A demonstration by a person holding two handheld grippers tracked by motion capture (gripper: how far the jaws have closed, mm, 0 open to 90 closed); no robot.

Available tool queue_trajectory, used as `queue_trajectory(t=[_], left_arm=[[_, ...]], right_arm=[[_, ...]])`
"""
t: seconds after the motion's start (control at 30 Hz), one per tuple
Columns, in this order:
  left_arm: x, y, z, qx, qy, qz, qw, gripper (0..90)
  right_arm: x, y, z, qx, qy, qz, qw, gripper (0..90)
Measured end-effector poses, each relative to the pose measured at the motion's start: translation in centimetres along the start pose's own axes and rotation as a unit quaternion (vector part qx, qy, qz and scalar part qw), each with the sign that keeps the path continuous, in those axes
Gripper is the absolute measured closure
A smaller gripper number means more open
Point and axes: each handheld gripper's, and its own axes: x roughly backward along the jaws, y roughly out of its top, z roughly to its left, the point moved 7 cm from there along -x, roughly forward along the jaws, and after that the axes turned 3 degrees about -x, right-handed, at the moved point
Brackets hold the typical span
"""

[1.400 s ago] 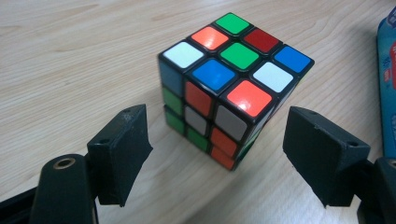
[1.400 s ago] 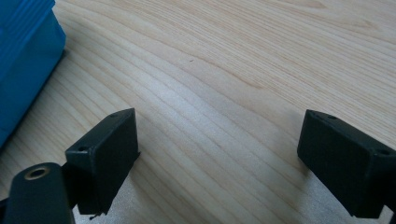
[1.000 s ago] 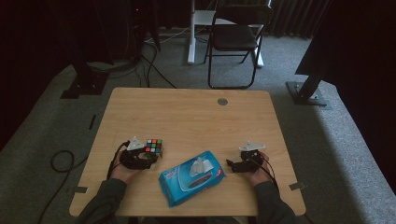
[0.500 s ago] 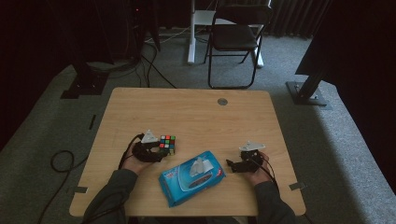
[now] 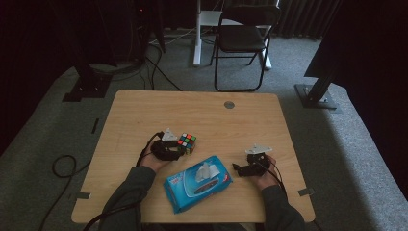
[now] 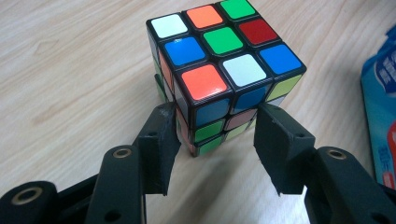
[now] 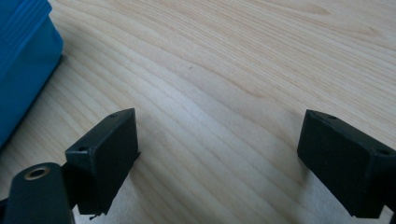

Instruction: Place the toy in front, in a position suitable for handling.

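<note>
1. Rubik's cube sits upper centre of the left gripper view, flat on the wooden table; in the high view the cube lies left of centre, mid-table.
2. Left gripper has its jaws on either side of the cube's near corner; left jaw looks to touch the cube face, right jaw just beside it; whether the jaws press the cube I cannot tell; cube looks seated on the table, not lifted.
3. Change: compared with a second ago the cube and left gripper sit further right in the high view, nearer the blue wipes pack; half a second ago they were partway there; so the cube is travelling with the gripper, likely pushed or dragged along the table.
4. Meaning for the work: a cube shift toward table centre looks under way; end point is unclear.
5. Wipes pack lies lower centre of the high view, tilted, just below-right of the cube; blue edge shows at the right edge of the left gripper view and upper left of the right gripper view; same spot as before.
6. Right gripper released, jaws wide apart over bare table, nothing between them; in the high view it rests lower right, unmoved from the earlier frames.
</note>
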Motion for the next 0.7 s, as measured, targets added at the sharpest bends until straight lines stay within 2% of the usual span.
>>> queue_trajectory(t=[0.2, 0.33, 0.43, 0.57, 0.7], left_arm=[[-1.0, 1.4, -0.3, -0.010, -0.002, 0.004, 0.9999, 51.6], [-2.1, 2.8, -1.0, -0.007, -0.012, -0.001, 0.9999, 51.6], [-2.5, 3.1, -1.5, -0.012, -0.016, 0.000, 0.9998, 51.6], [-2.4, 3.1, -1.6, -0.012, -0.014, -0.001, 0.9998, 47.6], [-1.2, 2.6, -1.3, -0.011, -0.014, -0.002, 0.9998, 43.4]], right_arm=[[-0.6, 0.6, -0.1, 0.000, 0.000, -0.001, 1.0000, 11.9], [-1.3, 1.2, 0.0, 0.000, 0.000, 0.000, 1.0000, 12.0], [-1.5, 1.6, 0.2, 0.004, 0.004, -0.002, 1.0000, 14.0], [-2.1, 2.1, 0.1, 0.009, 0.008, -0.002, 0.9999, 14.3], [-2.9, 2.9, 0.3, 0.011, 0.012, -0.004, 0.9999, 17.0]])
